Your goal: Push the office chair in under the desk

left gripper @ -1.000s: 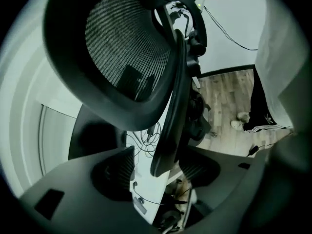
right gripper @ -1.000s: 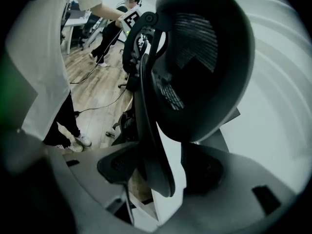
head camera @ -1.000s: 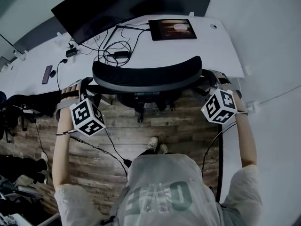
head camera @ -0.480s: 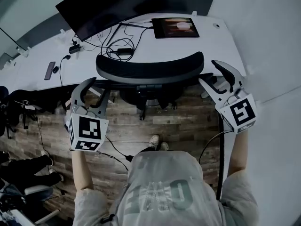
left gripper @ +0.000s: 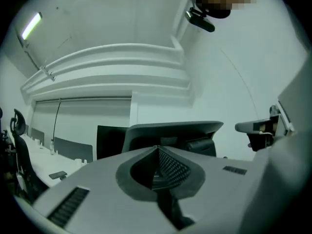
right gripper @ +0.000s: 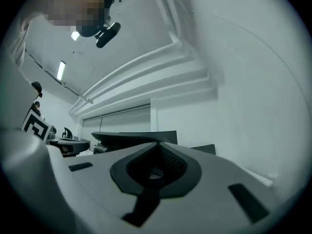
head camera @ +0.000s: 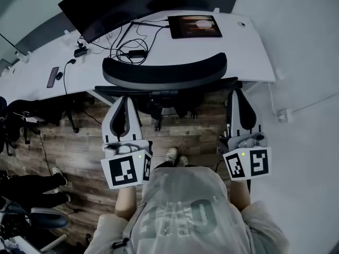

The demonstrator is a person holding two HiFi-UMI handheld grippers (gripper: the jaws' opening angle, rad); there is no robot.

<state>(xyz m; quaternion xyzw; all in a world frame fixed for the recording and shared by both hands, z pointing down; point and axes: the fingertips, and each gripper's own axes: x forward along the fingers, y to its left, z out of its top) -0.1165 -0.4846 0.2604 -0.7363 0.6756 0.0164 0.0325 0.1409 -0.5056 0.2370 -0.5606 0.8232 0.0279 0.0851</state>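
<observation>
Office chair [head camera: 164,73] stands close in at the white desk [head camera: 254,52]. From the head view its curved black backrest lies along the near desk edge and overlaps it, centred in front of the monitor [head camera: 122,4]. The seat is hidden beneath the backrest and desk top, so how deep it sits cannot be told. Part of the dark base and legs shows just below the backrest, over the wood floor [head camera: 90,157]. Judgement: the push looks done, or as good as done; at most a small squaring nudge is left. Neither tool is on the chair. The left gripper [head camera: 123,102] and right gripper [head camera: 238,95] hang near the person's body on either side, tips pointing toward the desk, with a clear gap to the backrest. Both sets of jaws have just been closing. Each gripper's own view shows them brought together at the tips with nothing between them, only the room beyond. The chair is all black, with a wide, shallow-arced back and a ribbed or mesh look along the top rim. It stands upright, squarely facing the desk. On the desk are a tablet [head camera: 194,26], loose cables [head camera: 127,49] and a phone [head camera: 52,76], all apart from the chair.
</observation>
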